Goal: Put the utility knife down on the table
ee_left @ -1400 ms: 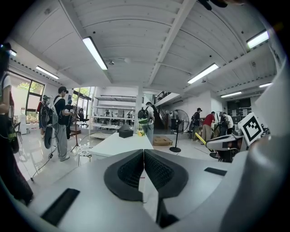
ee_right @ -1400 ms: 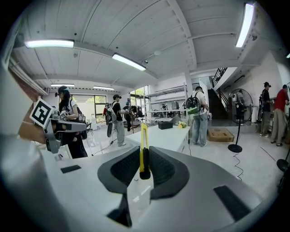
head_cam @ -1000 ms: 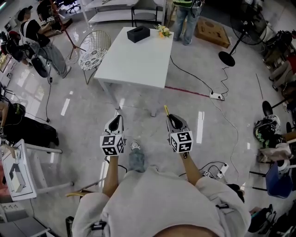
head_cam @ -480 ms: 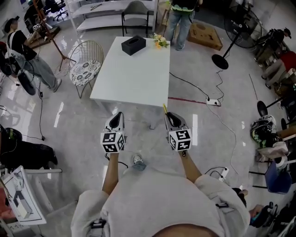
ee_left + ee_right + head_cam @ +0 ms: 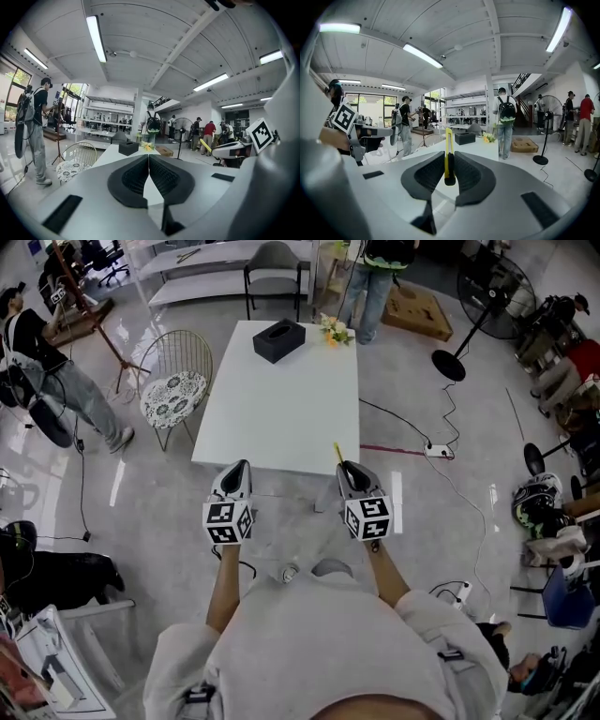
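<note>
Here, right hand-held gripper (image 5: 345, 468) clamped on the yellow utility knife (image 5: 337, 452): pads pressed against both sides of its dark rear part, yellow body projecting forward past the jaw tips. Knife carried in the air at the near edge of the white desk (image 5: 281, 399), not lying on it. Left hand-held gripper (image 5: 240, 468) alongside, roughly level with the right one, jaws closed tip to tip with nothing between them. At the far end of the desk, a black box (image 5: 278, 339) and a small bunch of flowers (image 5: 335, 330). Left of the desk, a wire chair (image 5: 176, 381) with a patterned cushion.
</note>
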`<control>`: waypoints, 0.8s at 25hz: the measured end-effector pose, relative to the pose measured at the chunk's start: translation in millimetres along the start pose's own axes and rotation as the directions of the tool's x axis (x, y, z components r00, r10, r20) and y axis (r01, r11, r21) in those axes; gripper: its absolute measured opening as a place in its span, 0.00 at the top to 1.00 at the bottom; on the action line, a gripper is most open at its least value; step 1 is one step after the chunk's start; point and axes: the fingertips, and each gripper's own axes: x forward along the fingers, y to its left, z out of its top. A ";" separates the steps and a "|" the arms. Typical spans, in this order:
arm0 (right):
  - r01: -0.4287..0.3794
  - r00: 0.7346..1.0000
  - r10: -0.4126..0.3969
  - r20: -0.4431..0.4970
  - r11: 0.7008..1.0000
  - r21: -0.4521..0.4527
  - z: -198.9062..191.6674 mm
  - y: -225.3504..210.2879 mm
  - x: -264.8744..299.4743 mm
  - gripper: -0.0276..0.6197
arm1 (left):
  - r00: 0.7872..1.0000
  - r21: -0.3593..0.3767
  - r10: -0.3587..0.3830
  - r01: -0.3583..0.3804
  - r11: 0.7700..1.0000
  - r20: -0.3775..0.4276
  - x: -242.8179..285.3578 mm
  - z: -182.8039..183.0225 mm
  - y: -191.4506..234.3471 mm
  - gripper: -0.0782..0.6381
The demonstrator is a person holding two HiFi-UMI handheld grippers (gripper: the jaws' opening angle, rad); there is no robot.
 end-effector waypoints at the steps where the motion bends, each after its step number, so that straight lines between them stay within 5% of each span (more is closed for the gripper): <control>1: 0.002 1.000 -0.002 -0.004 1.000 0.003 -0.4 0.4 5.6 0.83 | 1.000 -0.001 -0.001 0.001 1.000 -0.003 3.8 -0.1 5.1 0.86; 12: 0.001 0.999 0.001 -0.053 1.000 0.026 -14.4 -7.0 55.8 0.83 | 0.999 -0.020 -0.001 0.000 1.000 -0.054 40.5 -18.8 33.4 0.86; 20: -0.038 0.998 0.039 -0.039 0.999 0.029 13.0 -24.5 130.0 0.83 | 0.998 -0.012 0.045 -0.046 0.999 -0.051 91.4 2.7 73.2 0.86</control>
